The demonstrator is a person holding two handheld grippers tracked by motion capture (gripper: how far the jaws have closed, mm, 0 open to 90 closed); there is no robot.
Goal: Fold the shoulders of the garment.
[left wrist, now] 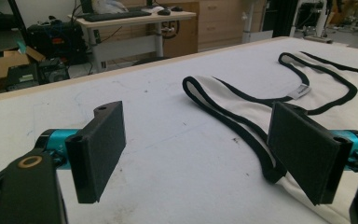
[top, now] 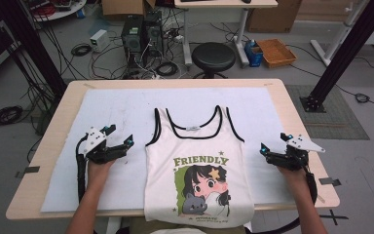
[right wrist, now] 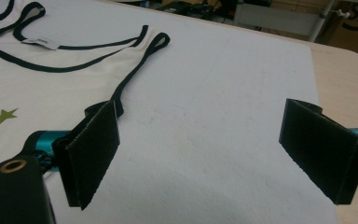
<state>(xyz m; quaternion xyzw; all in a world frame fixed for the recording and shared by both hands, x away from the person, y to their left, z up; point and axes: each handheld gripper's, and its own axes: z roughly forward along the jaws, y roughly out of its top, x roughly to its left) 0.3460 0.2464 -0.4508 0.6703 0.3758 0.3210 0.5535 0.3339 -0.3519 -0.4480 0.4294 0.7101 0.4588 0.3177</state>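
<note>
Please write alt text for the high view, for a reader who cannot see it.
A white tank top printed with "FRIENDLY" and a cartoon girl lies flat on a white mat covering a wooden table. A person's left gripper and right gripper rest on the mat either side of it, jaws open, touching nothing.

The hem of the cream sleeveless cotton top with black trim [top: 198,165] hangs past the near edge of the pale wooden desk [top: 292,105], so its lowest strip is hidden. The small white neck label [top: 191,128] on that top is too small to read, as is the fine line of print under the cartoon. In the left gripper view the top runs off the right edge; in the right gripper view, off the left.
</note>
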